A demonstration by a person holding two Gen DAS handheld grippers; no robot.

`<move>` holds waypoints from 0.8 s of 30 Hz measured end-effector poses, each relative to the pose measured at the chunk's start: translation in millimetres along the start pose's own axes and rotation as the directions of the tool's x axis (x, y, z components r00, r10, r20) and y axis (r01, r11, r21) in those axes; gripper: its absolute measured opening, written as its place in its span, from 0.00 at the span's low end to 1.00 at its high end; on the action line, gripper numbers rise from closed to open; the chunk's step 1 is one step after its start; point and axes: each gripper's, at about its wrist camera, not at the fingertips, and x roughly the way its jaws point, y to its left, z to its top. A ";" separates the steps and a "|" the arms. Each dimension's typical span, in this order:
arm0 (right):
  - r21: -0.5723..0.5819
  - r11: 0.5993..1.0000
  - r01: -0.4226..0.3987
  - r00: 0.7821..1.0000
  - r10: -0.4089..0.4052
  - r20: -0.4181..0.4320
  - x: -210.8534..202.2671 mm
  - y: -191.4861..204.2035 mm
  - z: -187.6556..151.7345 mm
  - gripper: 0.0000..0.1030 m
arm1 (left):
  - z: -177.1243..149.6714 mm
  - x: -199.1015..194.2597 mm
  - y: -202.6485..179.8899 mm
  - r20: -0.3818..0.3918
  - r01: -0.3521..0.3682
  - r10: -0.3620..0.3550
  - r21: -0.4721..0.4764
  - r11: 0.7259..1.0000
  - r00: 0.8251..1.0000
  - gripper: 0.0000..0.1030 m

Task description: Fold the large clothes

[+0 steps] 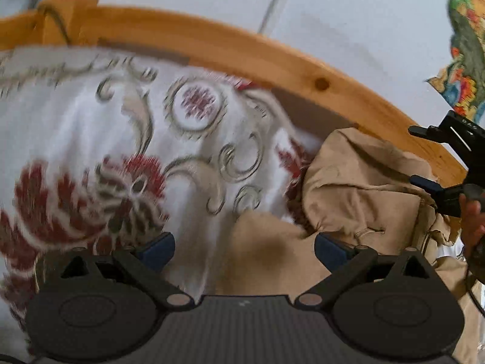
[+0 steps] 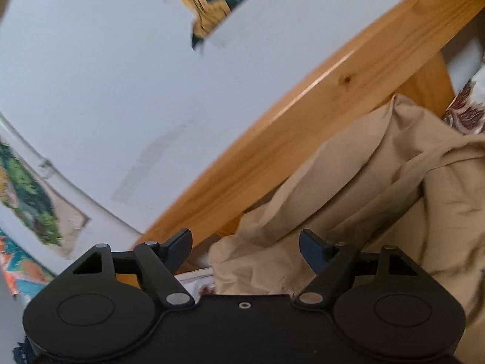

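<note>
A: Beige garment [image 1: 360, 188]: crumpled heap on the patterned bedspread [image 1: 91, 139], pushed up against the wooden bed rail [image 1: 272, 57]. In the left wrist view it sits from 3 to 6 o'clock, and a flap of it reaches in between the left gripper [image 1: 244, 247] fingers.

B: Left gripper state?

A: Jaws wide apart. Cloth lies under the gap, but the pads aren't pressing on it. Nothing clamped.

B: Right wrist view?

A: It shows the same garment from the other side, filling 3 to 6 o'clock, folds bunched against the rail. Right gripper [image 2: 245, 247] jaws are apart too, with cloth behind the gap and no pinch on it. Only this view shows the colourful printed fabric at 12 o'clock [image 2: 206, 9] and again at 8 o'clock against the white wall [image 2: 106, 91].

B: What does only the left view give?

A: Most of the bedspread, red florals and grey scrolls, from 9 to 12 o'clock. Also the right gripper seen from outside at 3 o'clock, with a hand [image 1: 471, 215] on it.

B: Problems?

A: Motion blur smears the bedspread pattern. The garment is cut off at the right and bottom edges in both views, so I can't tell its type or full extent. Both gripper bodies hide the bottom of the frame.
</note>
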 end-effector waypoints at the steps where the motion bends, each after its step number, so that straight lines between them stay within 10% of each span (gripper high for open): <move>1: 0.022 1.000 0.012 1.000 -0.013 0.016 5.9 -1.1 0.9 0.78 | -0.2 1.2 3.9 -0.006 0.001 -0.001 -0.015 1.000 1.000 0.97; 11: 0.122 0.989 0.083 0.994 -0.091 0.068 37.2 -14.8 -9.4 0.72 | -7.7 0.7 19.5 -0.037 0.002 -0.004 -0.049 0.999 0.999 0.97; 19: 0.201 0.979 0.018 0.989 -0.046 0.137 30.1 -28.4 -7.2 0.10 | -9.3 -1.0 17.6 -0.051 0.029 -0.032 -0.056 0.998 0.998 0.96; 24: 0.126 0.992 -0.022 0.994 0.008 0.112 -8.7 -22.7 -13.9 0.03 | -11.7 -2.8 9.0 -0.051 0.083 -0.084 -0.027 0.996 0.995 0.93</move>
